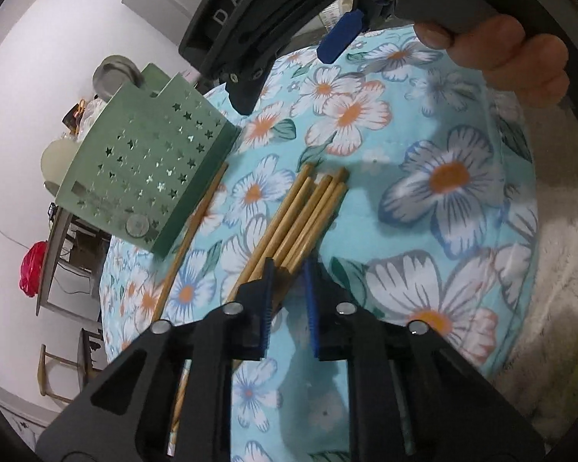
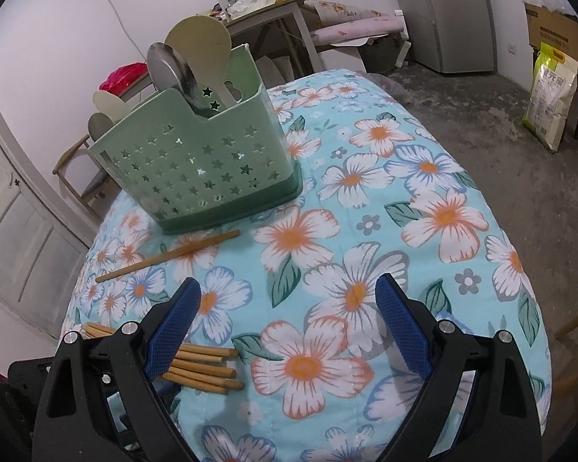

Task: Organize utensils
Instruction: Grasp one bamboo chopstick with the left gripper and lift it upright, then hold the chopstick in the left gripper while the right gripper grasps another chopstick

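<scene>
From the left wrist, the left claw [image 1: 289, 288] tilts down, its ribbed blue pads narrowed around the near ends of a bundle of round wooden chopsticks [image 1: 308, 211] on the floral table [image 1: 462, 177]; whether they press is unclear. From the right wrist, the right claw [image 2: 289, 331] hovers wide and empty, a single chopstick [image 2: 165, 256] beside the green star-punched plastic caddy [image 2: 196, 169] holding spoons [image 2: 173, 65].

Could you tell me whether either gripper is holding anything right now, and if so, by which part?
The left gripper is clamped on the bundle of chopsticks, gripping one end. The right gripper is open and holds nothing.
</scene>
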### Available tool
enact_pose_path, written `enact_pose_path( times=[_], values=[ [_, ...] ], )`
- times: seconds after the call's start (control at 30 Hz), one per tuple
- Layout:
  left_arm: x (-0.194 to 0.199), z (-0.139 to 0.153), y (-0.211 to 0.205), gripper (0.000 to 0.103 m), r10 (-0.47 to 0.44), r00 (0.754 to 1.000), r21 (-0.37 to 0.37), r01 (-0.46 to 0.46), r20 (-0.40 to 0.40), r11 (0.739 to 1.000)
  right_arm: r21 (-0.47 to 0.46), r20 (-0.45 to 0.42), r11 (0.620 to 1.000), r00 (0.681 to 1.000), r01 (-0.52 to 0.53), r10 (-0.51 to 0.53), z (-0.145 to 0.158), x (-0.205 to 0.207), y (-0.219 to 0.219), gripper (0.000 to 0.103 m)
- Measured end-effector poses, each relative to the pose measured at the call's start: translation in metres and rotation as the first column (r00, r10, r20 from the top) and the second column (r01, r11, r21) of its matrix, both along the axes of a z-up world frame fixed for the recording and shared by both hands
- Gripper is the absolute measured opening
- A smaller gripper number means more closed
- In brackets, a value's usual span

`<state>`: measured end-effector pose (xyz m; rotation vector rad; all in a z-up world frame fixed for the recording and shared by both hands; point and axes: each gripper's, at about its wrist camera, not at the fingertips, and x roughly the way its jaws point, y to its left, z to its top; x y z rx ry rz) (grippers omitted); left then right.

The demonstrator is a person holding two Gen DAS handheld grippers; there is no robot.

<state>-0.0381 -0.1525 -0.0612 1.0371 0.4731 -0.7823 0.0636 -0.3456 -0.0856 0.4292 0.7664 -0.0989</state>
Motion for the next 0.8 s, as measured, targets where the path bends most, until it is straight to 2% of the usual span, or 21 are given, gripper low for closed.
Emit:
enact_pose_path(
  times=[0.2, 0.27, 0.4, 0.5, 0.6, 0.67, 0.7, 0.73, 0.77, 0.8],
  values=[
    [-0.001, 0.006, -0.007, 0.007, 0.007, 1.000, -0.002, -0.007, 0.002, 1.000, 0.013, -0.003, 1.000, 1.000, -0.001, 0.001, -0.001, -0.001, -0.002, 0.089],
    [0.003, 0.012, -0.002, 0.004, 0.028, 0.999, -0.019, -0.028, -0.019, 0.999, 0.018, -0.002, 1.000, 1.000, -0.001, 0.001, 0.000, -0.001, -0.003, 0.089],
    [0.018, 0.026, 0.010, 0.004, 0.098, 0.988, -0.084, -0.109, -0.123, 0.990, 0.041, 0.000, 0.999, 1.000, -0.013, 0.013, 0.001, 0.000, -0.002, 0.087],
    [0.039, 0.037, 0.020, 0.004, 0.167, 0.961, -0.149, -0.202, -0.222, 0.968, 0.077, 0.001, 0.996, 0.999, -0.033, 0.033, 0.003, -0.002, 0.001, 0.083],
    [0.064, 0.046, 0.039, 0.004, 0.242, 0.898, -0.228, -0.339, -0.367, 0.913, 0.159, -0.009, 0.985, 0.997, -0.073, 0.076, 0.004, -0.006, 0.005, 0.077],
    [0.085, 0.049, 0.059, 0.004, 0.289, 0.829, -0.271, -0.452, -0.478, 0.850, 0.240, -0.028, 0.964, 0.992, -0.112, 0.122, 0.000, -0.010, 0.012, 0.073],
    [0.094, 0.050, 0.072, 0.004, 0.306, 0.785, -0.288, -0.513, -0.538, 0.809, 0.285, -0.039, 0.949, 0.987, -0.136, 0.153, -0.003, -0.013, 0.018, 0.070],
    [0.101, 0.049, 0.078, 0.004, 0.314, 0.761, -0.294, -0.544, -0.568, 0.786, 0.311, -0.049, 0.939, 0.984, -0.150, 0.173, -0.006, -0.014, 0.023, 0.069],
    [0.108, 0.048, 0.089, 0.004, 0.325, 0.725, -0.300, -0.588, -0.608, 0.751, 0.342, -0.071, 0.925, 0.976, -0.168, 0.204, -0.011, -0.018, 0.033, 0.067],
    [0.112, 0.046, 0.091, 0.004, 0.330, 0.709, -0.301, -0.607, -0.623, 0.736, 0.354, -0.084, 0.919, 0.973, -0.174, 0.216, -0.014, -0.019, 0.038, 0.065]
  ],
)
